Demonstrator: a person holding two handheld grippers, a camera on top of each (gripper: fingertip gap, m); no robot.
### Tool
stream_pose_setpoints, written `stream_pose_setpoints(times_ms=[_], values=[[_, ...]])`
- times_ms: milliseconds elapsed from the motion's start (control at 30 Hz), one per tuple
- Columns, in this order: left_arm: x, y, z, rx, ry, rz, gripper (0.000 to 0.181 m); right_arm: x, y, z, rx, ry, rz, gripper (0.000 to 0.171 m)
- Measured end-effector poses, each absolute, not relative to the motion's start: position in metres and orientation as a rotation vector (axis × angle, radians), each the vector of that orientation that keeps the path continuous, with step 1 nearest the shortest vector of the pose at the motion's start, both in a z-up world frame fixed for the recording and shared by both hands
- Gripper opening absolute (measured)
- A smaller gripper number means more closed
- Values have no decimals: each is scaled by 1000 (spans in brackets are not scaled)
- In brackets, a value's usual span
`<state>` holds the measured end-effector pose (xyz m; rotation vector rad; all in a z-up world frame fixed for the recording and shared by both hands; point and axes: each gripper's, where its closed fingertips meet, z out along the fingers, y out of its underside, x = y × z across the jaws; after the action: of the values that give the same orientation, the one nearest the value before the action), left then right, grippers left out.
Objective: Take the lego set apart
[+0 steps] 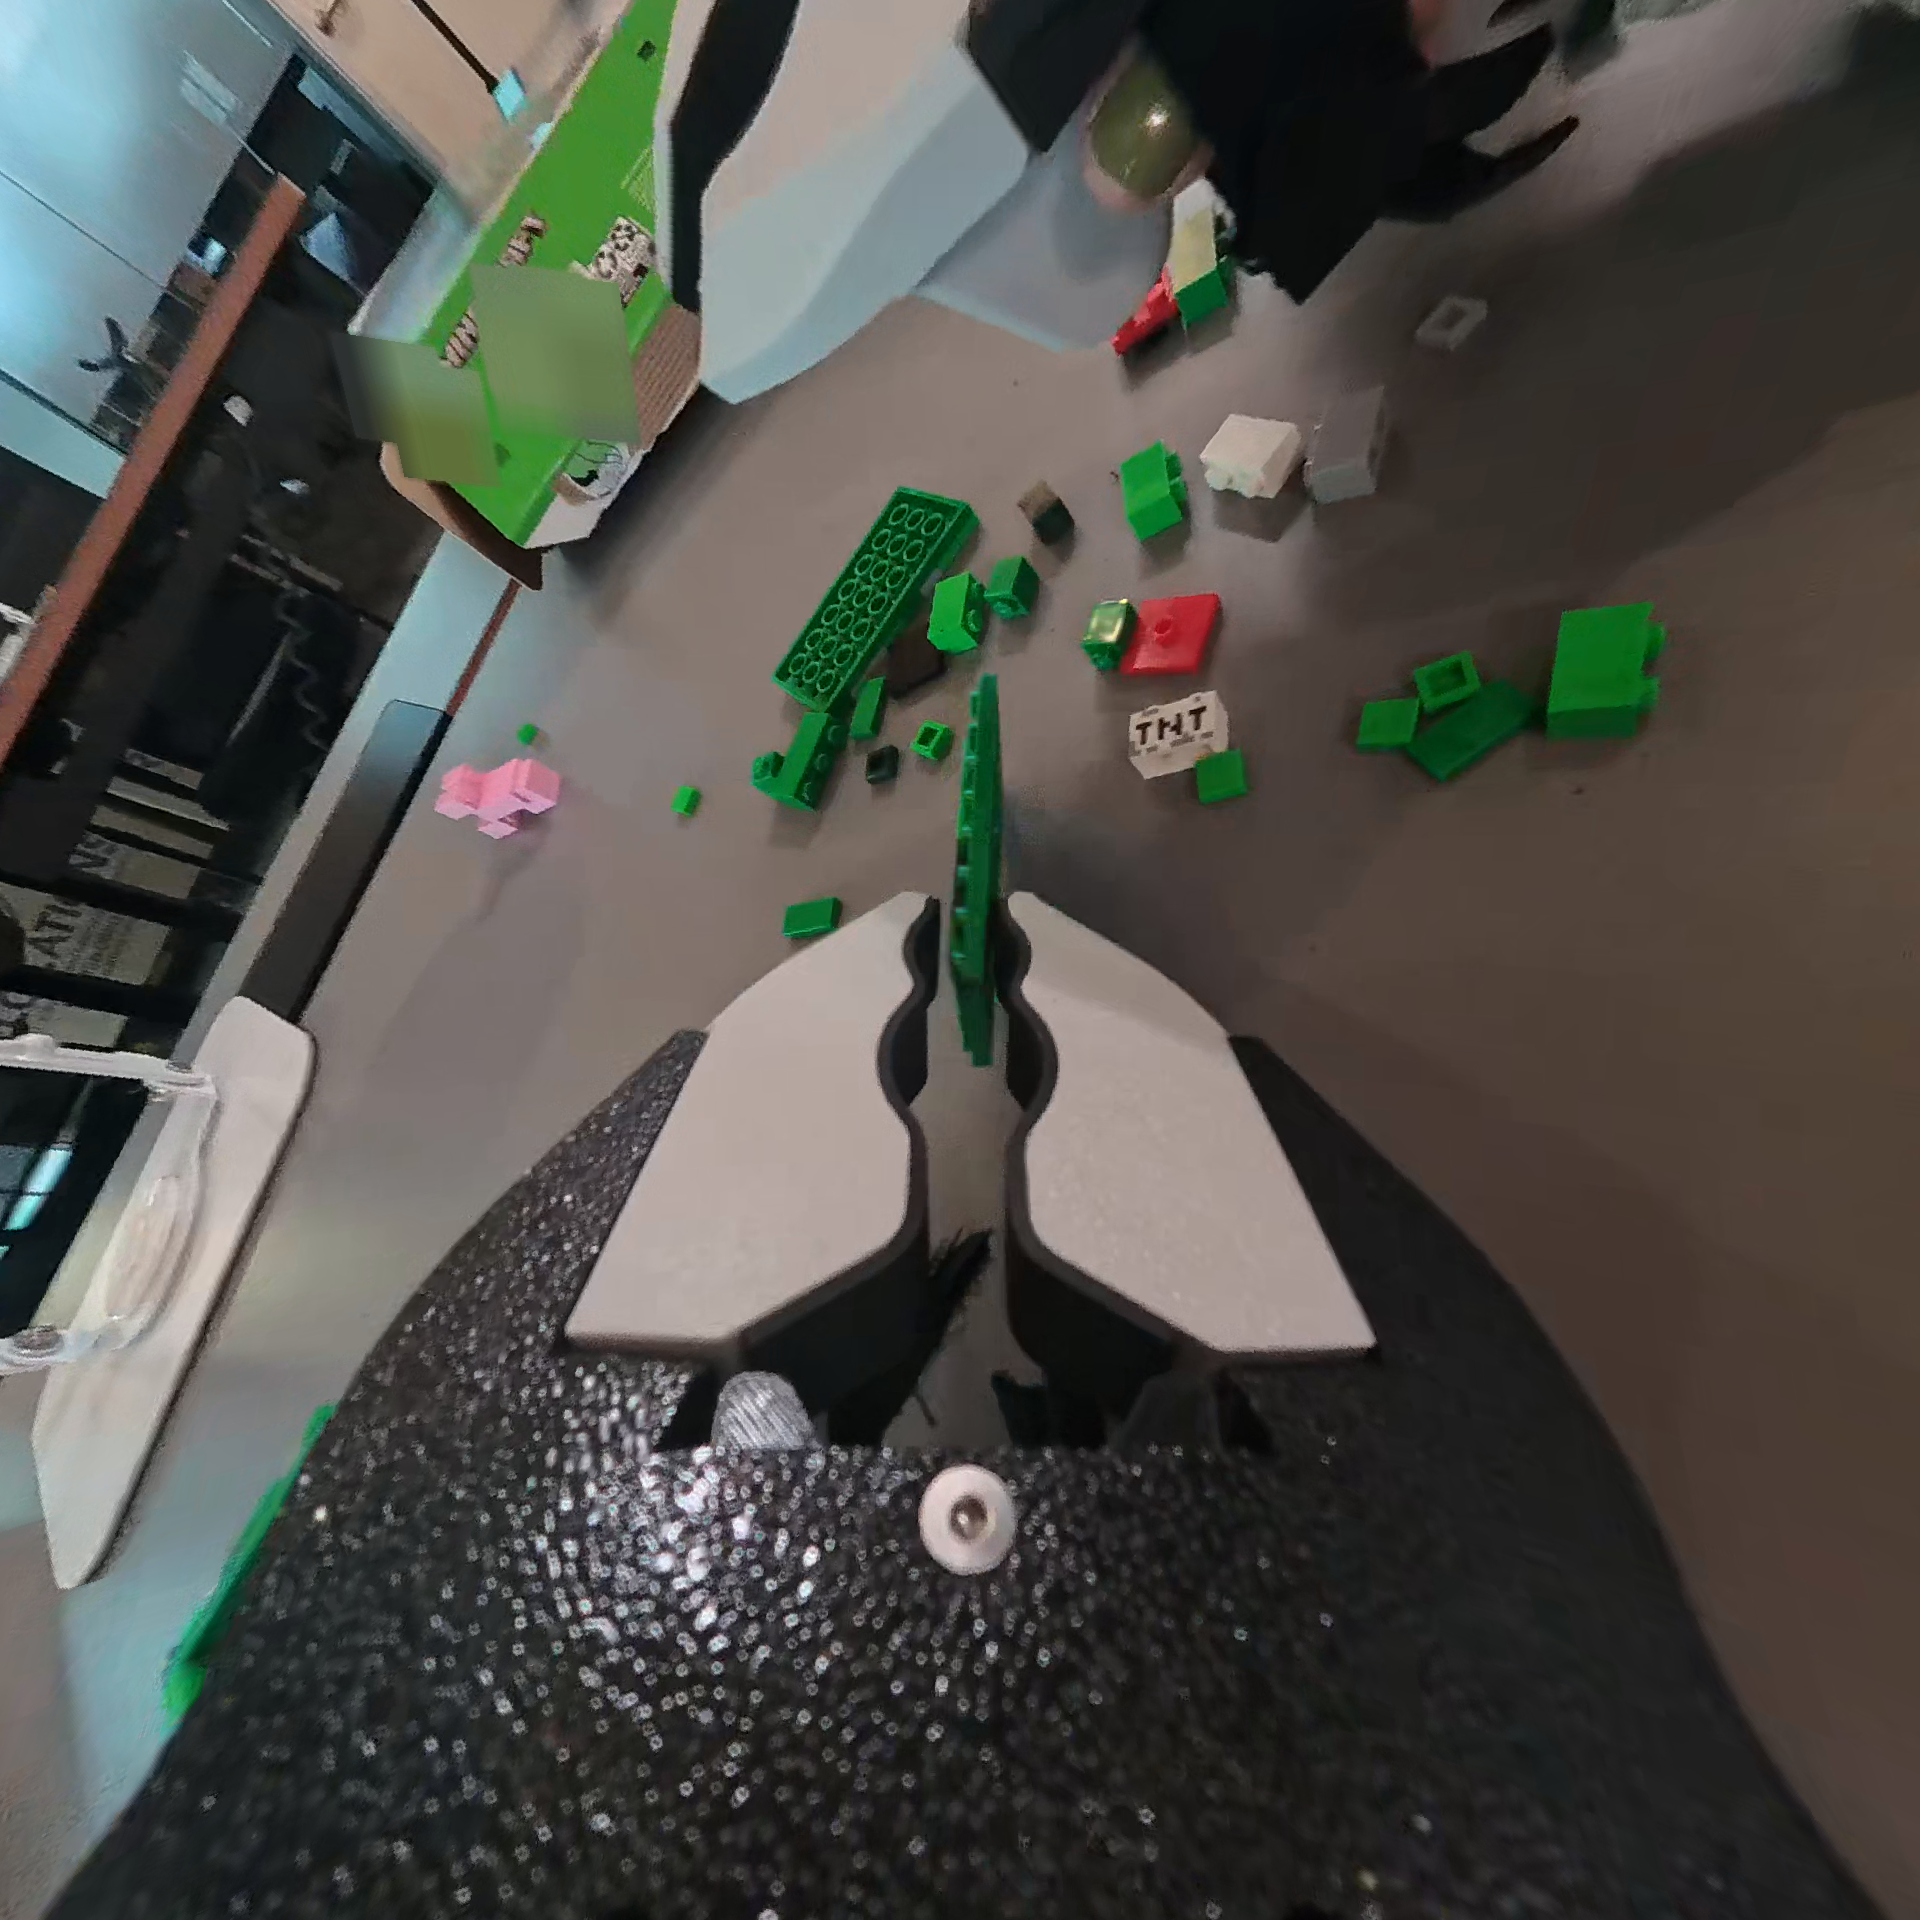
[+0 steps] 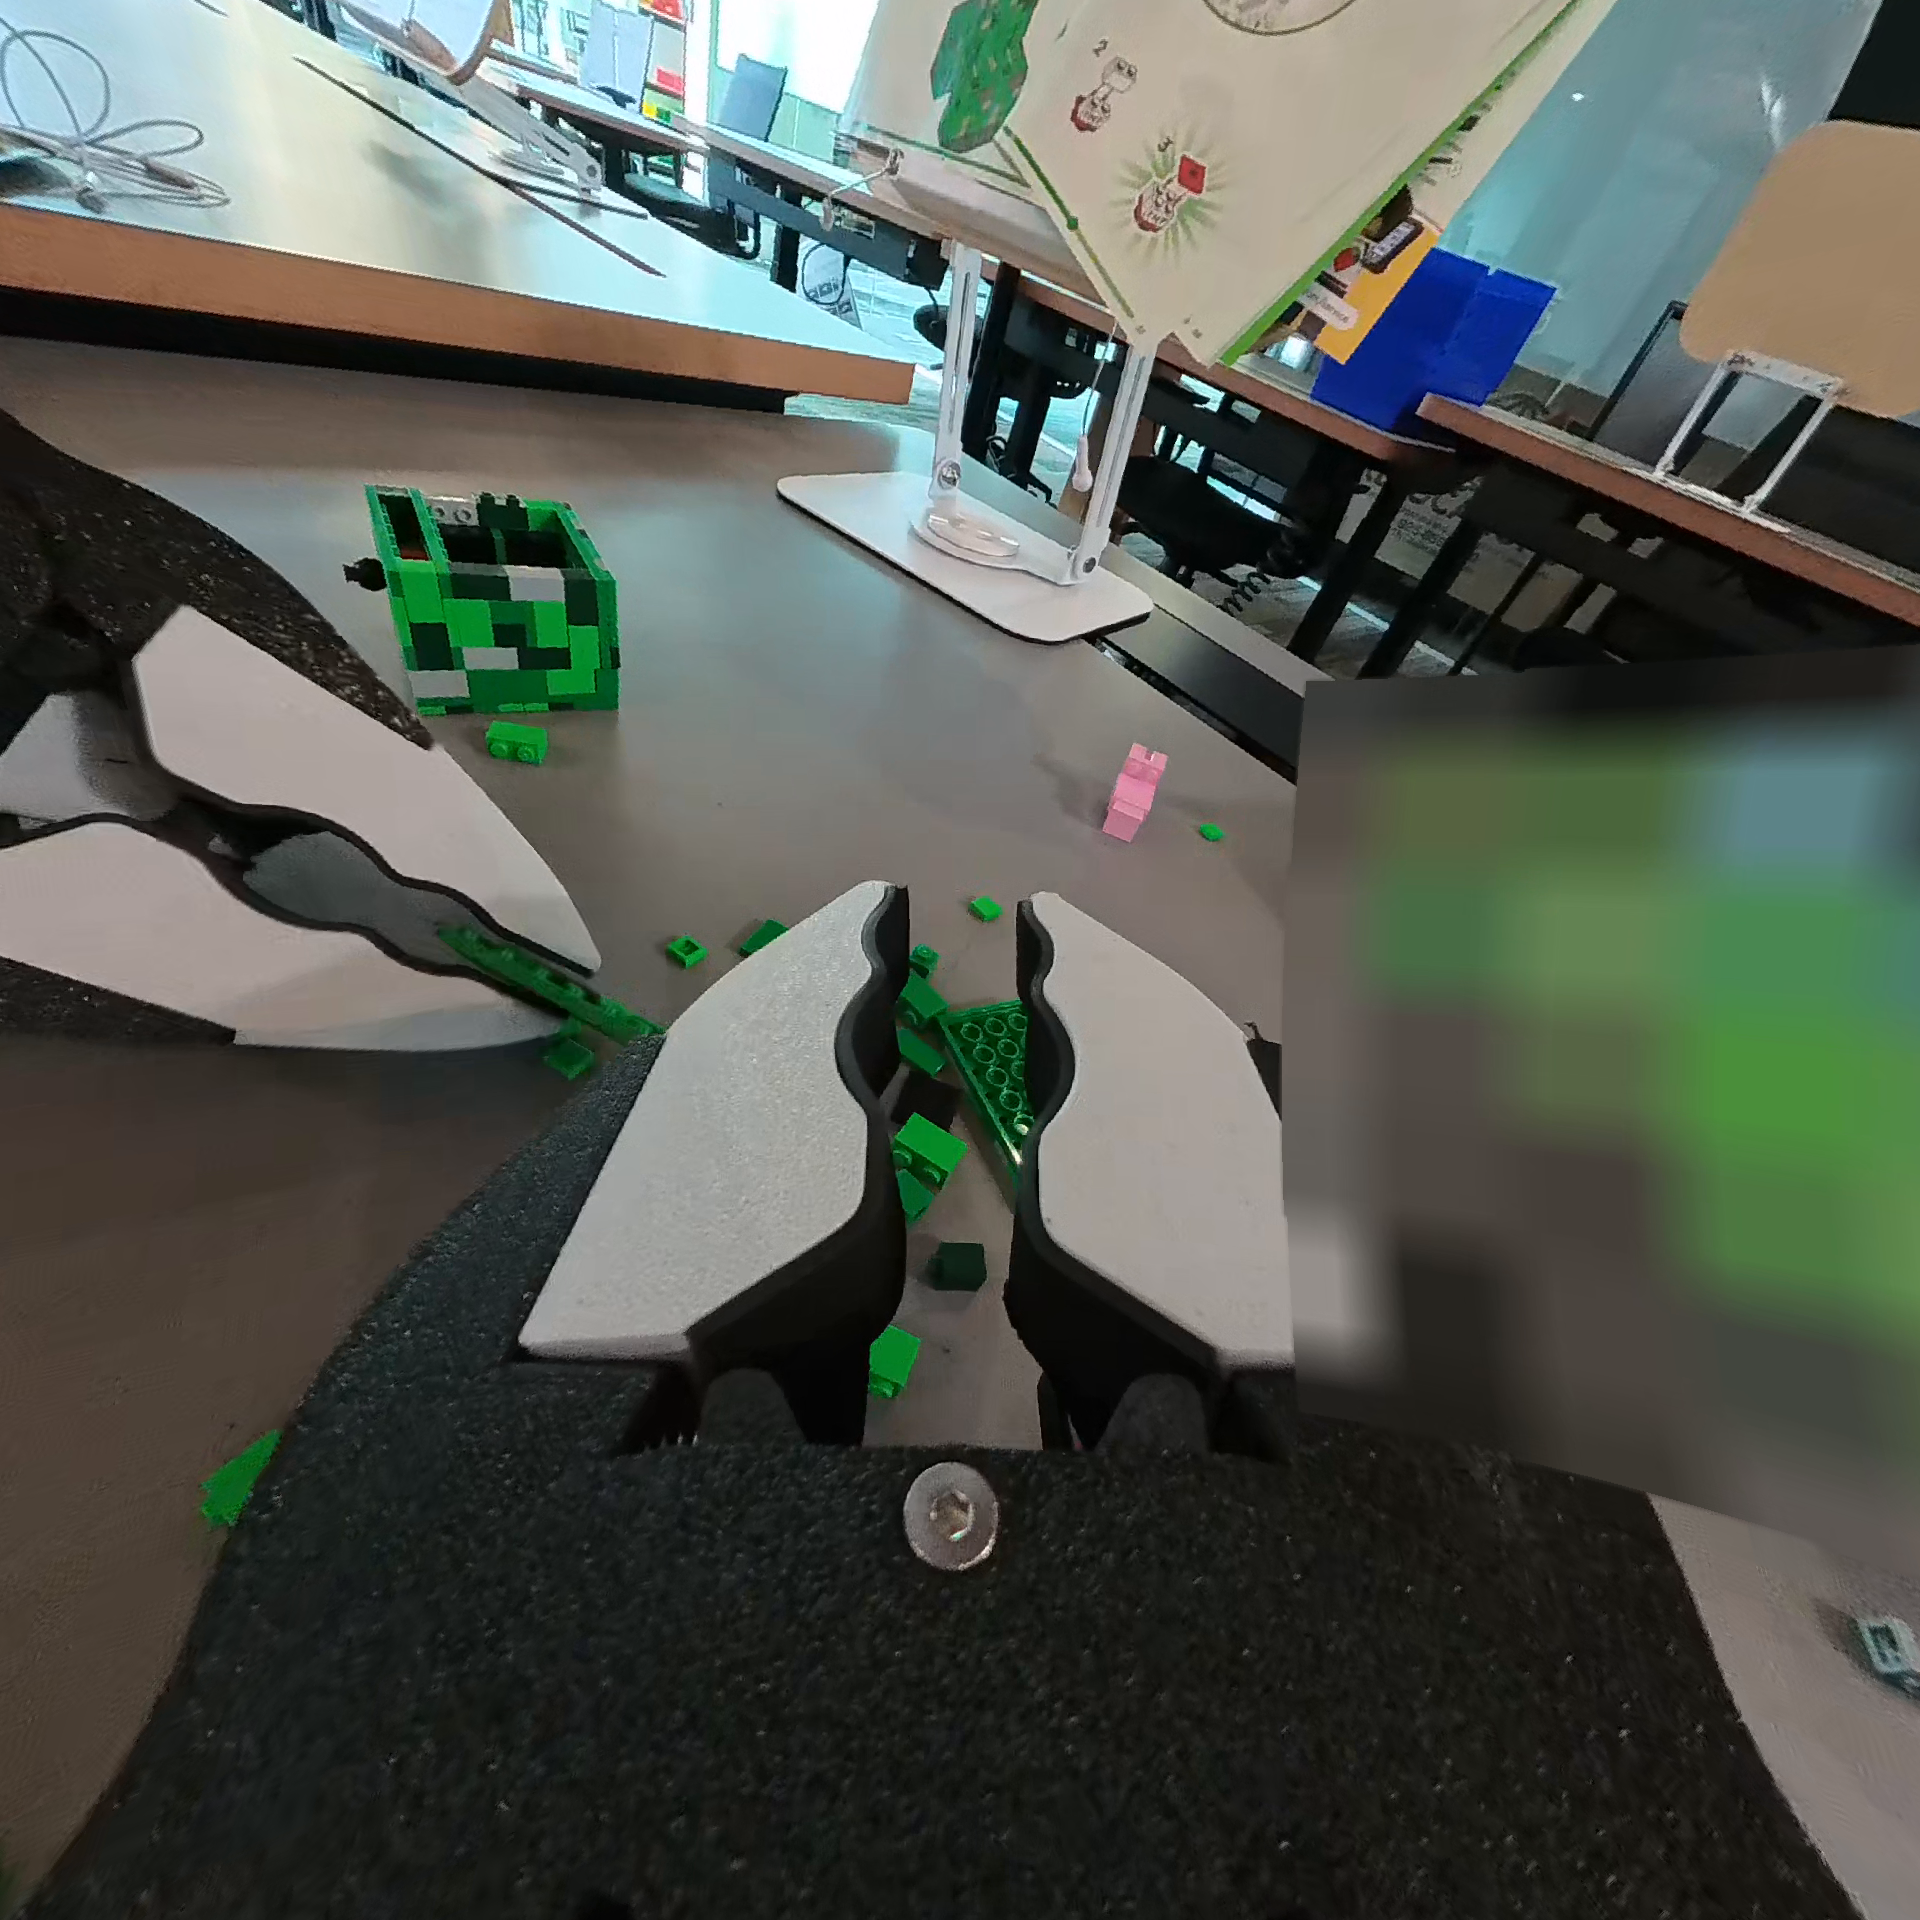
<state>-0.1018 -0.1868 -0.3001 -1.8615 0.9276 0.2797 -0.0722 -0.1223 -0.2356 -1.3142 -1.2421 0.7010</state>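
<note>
My left gripper (image 1: 975, 914) is shut on a thin green lego plate (image 1: 979, 831), held on edge above the grey table. The same gripper shows at the left of the right wrist view (image 2: 582, 997), with the green plate (image 2: 551, 987) sticking out of its tips. My right gripper (image 2: 961, 909) is open and empty, low over loose green bricks and a large green studded plate (image 2: 992, 1049). A partly built green cube (image 2: 499, 608), open on top, stands on the table behind the left gripper. A large green plate (image 1: 873, 597) lies among scattered bricks.
Loose pieces lie around: a pink lego pig (image 1: 499, 795) (image 2: 1132, 795), a red tile (image 1: 1174, 634), a white printed brick (image 1: 1179, 732), white (image 1: 1252, 452) and grey (image 1: 1345, 452) bricks, a green block (image 1: 1600, 670). A white stand (image 2: 977, 551) holds an instruction booklet (image 2: 1195, 145). One gripper's finger ends stand about 10 cm off the other's.
</note>
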Motion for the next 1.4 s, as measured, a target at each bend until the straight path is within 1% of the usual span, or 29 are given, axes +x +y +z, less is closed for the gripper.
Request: stream_pose_setpoints(times_ms=[100,500,633,800,1400], values=[[-102,-187,-304,-1905,894,213,12,-73,-123,-236,-1315,-1246,703,18],[-105,-186,-303,-1893,892,239,11,-74,-125,-241,-1311,-1274,697,18],[-109,-184,-298,-1864,885,313,6,-72,-124,-235,-1297,-1250,704,17],[-126,-177,-286,-1815,820,481,6,-71,-124,-230,-1284,-1228,713,17],[-127,-177,-283,-1838,737,357,7,-75,-128,-235,-1288,-1249,723,16]])
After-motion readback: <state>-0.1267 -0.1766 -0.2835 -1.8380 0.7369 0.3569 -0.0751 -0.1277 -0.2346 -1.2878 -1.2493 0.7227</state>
